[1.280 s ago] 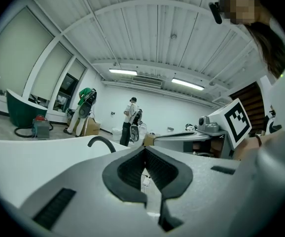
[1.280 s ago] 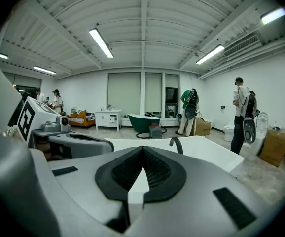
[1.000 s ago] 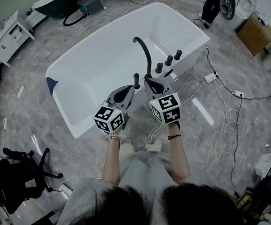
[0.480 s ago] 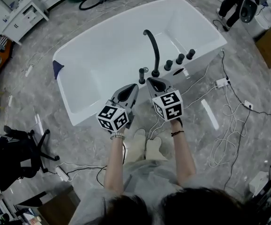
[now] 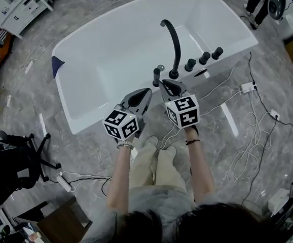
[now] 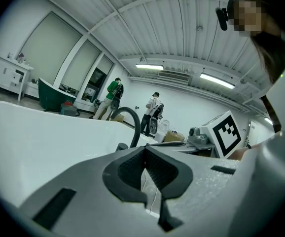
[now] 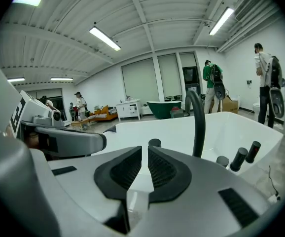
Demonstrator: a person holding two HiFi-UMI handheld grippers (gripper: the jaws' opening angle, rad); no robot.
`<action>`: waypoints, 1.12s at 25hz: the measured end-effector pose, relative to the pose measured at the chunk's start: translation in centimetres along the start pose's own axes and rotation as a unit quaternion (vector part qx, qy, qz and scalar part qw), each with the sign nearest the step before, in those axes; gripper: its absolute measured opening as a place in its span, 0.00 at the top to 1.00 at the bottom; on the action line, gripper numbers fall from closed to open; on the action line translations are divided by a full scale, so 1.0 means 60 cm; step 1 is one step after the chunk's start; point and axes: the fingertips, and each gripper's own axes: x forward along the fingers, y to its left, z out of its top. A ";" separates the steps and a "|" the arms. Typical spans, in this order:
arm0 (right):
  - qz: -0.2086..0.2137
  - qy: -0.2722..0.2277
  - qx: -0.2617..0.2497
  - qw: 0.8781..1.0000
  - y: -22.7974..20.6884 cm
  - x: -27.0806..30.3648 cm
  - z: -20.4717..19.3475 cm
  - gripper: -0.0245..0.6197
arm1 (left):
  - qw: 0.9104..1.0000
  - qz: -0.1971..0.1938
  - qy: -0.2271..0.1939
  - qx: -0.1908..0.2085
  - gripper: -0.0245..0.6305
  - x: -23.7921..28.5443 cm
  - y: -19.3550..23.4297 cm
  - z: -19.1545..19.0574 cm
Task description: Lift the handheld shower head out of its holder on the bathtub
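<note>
A black handheld shower head (image 5: 156, 76) stands upright in its holder on the near rim of the white bathtub (image 5: 85, 70), left of the black curved faucet (image 5: 175, 39). My left gripper (image 5: 141, 93) is shut and empty, just short of the rim, below and left of the shower head. Close to the right of the shower head (image 7: 154, 143), my right gripper (image 5: 168, 85) is opening, with a thin slit and nothing between its pads. In the left gripper view the faucet (image 6: 130, 120) rises behind my left gripper (image 6: 143, 149). The right gripper (image 7: 148, 152) points at the tub.
Three black knobs (image 5: 204, 58) line the rim right of the faucet. Cables (image 5: 248, 135) and a white bar (image 5: 229, 120) lie on the floor to the right. A black chair (image 5: 14, 161) stands at the left, a white cabinet (image 5: 27, 4) at the far left. People stand beyond the tub.
Both grippers have sunk toward the tub rim and now sit closer to the shower head. The tub fills more of the head view.
</note>
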 end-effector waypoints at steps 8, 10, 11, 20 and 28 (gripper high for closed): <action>0.005 0.023 0.010 1.000 -0.035 0.082 -0.070 0.84 | 1.000 -0.003 0.010 -0.012 0.96 0.038 0.057 -0.056; 0.006 0.026 0.014 1.000 -0.040 0.098 -0.084 0.81 | 1.000 -0.002 0.013 -0.014 0.96 0.042 0.070 -0.069; 0.006 0.027 0.014 1.000 -0.042 0.107 -0.089 0.80 | 1.000 -0.001 0.014 -0.015 0.96 0.043 0.077 -0.075; 0.013 0.029 0.015 0.999 -0.057 0.169 -0.118 0.72 | 0.999 0.015 0.019 -0.023 0.96 0.047 0.125 -0.118; -0.003 0.031 0.021 0.999 -0.065 0.214 -0.135 0.72 | 0.999 0.022 0.018 -0.022 0.96 0.057 0.156 -0.121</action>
